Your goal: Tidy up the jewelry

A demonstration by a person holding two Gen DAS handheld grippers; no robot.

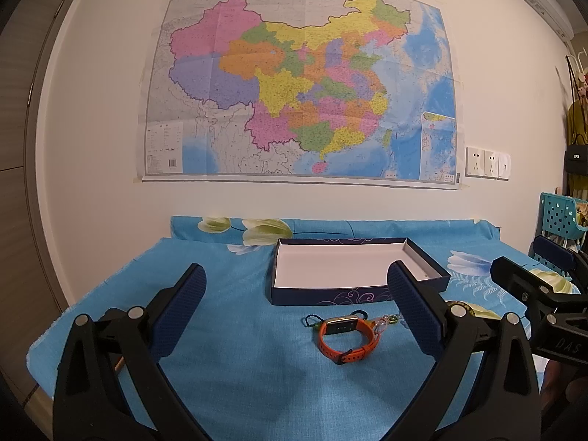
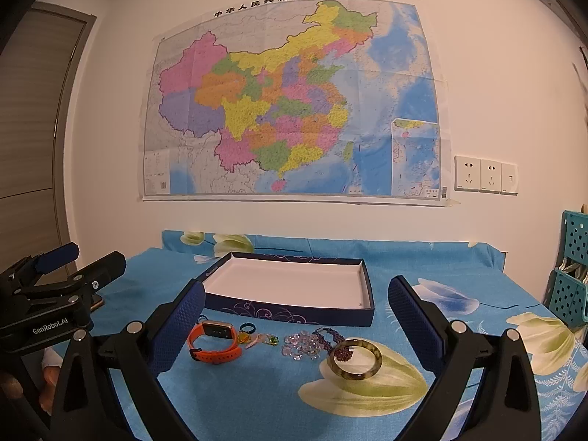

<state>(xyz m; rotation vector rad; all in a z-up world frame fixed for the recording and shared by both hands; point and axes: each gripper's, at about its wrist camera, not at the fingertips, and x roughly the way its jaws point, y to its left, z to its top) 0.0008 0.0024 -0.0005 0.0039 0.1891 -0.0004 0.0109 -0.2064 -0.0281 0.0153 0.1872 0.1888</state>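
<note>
Box (image 2: 294,283): open and bare inside, set at the back of the table, likely so each piece could be dropped straight in from the front.
Table (image 1: 239,367): covered with a blue flowered cloth, perhaps to keep small pieces from rolling or sliding.
Watch (image 2: 215,341): orange strap, lying just in front of the box at the left end of the row.
Ring (image 2: 247,328): small and dark, just beside the watch, with little charms (image 2: 262,339) next to it.
Beads (image 2: 301,343): clear string heaped mid-row, touching a darker purple string (image 2: 330,336).
Bangle (image 2: 355,358): greenish, flat on the cloth at the right end, lying over part of the purple string.
Left gripper (image 1: 294,301): fingers wide apart, holding nothing, raised above the cloth and aimed roughly at the watch, seemingly ready to close on it.
Right gripper (image 2: 294,310): fingers equally spread, empty, framing the whole row, probably to choose a first piece.
Progress: nothing yet in the box.
</note>
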